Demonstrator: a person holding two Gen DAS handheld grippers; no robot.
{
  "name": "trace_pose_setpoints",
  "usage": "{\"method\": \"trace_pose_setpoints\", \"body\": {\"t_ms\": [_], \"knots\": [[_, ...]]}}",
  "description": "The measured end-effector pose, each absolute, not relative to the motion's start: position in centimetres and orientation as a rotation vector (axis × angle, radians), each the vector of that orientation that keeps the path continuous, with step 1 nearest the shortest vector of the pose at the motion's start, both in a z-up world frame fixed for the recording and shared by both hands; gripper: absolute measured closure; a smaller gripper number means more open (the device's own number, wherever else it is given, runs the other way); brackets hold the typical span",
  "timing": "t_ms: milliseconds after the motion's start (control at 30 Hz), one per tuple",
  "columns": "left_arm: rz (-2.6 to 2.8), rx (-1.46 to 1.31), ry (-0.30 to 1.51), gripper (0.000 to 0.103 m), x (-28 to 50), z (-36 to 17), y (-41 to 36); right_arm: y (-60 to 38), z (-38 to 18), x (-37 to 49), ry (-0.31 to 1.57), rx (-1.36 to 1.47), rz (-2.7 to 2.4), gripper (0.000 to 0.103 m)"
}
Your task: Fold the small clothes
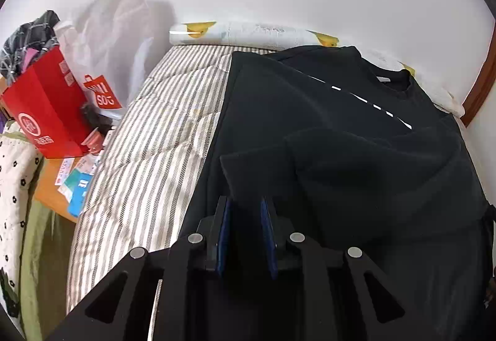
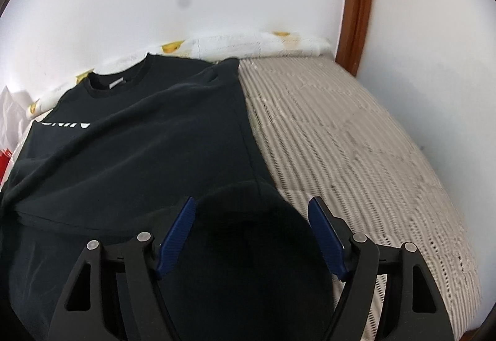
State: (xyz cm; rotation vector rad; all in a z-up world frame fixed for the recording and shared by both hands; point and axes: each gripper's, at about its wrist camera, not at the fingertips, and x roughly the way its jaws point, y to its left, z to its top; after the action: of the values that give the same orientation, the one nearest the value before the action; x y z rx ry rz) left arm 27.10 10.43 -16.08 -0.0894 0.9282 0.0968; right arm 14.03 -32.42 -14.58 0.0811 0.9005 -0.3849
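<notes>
A black T-shirt (image 1: 341, 124) with white lettering lies on the striped bed (image 1: 148, 139), collar toward the wall. My left gripper (image 1: 246, 203) is shut on a fold of the shirt's black cloth, which sticks up between the blue pads. In the right wrist view the same shirt (image 2: 139, 139) covers the left half of the bed (image 2: 356, 139). My right gripper (image 2: 252, 201) is open, its blue pads wide apart on either side of a raised hump of the shirt's edge.
A red box (image 1: 46, 111) and white bags (image 1: 105, 40) stand left of the bed. A patterned pillow (image 1: 248, 31) lies along the white wall. A brown wooden frame (image 2: 356, 0) stands at the bed's far right corner. A floral cloth (image 1: 15, 186) hangs at left.
</notes>
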Motion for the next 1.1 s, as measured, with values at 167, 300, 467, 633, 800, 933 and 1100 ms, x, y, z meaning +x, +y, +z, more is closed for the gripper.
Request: {"method": "trace_pose_setpoints", "body": {"t_ms": [167, 300, 467, 633, 800, 933, 1100], "knots": [[0.089, -0.099, 0.9, 0.084, 24.5, -14.5, 9.9, -32.0, -13.0, 11.8, 0.867, 0.065, -0.381, 0.029], [0.074, -0.097, 0.894, 0.084, 22.3, -13.4, 9.3, -31.3, -11.8, 9.8, 0.849, 0.036, -0.376, 0.029], [0.043, -0.096, 0.885, 0.084, 18.8, -12.1, 8.5, -30.7, -10.2, 7.0, 0.824, 0.032, -0.35, 0.029], [-0.006, -0.076, 0.876, 0.084, 15.2, -11.3, 7.6, -30.7, -9.5, 4.0, 0.849, 0.075, -0.328, 0.04], [0.001, -0.077, 0.859, 0.084, 12.0, -10.9, 7.4, -30.1, -9.5, 0.6, 0.861, 0.077, -0.3, 0.04], [-0.011, -0.117, 0.874, 0.084, 10.1, -11.0, 7.8, -29.2, -9.4, -1.8, 0.843, 0.026, -0.307, 0.04], [0.013, -0.128, 0.864, 0.068, 7.7, -11.3, 8.7, -29.0, -9.5, -4.3, 0.839, 0.017, -0.302, 0.04]]}}
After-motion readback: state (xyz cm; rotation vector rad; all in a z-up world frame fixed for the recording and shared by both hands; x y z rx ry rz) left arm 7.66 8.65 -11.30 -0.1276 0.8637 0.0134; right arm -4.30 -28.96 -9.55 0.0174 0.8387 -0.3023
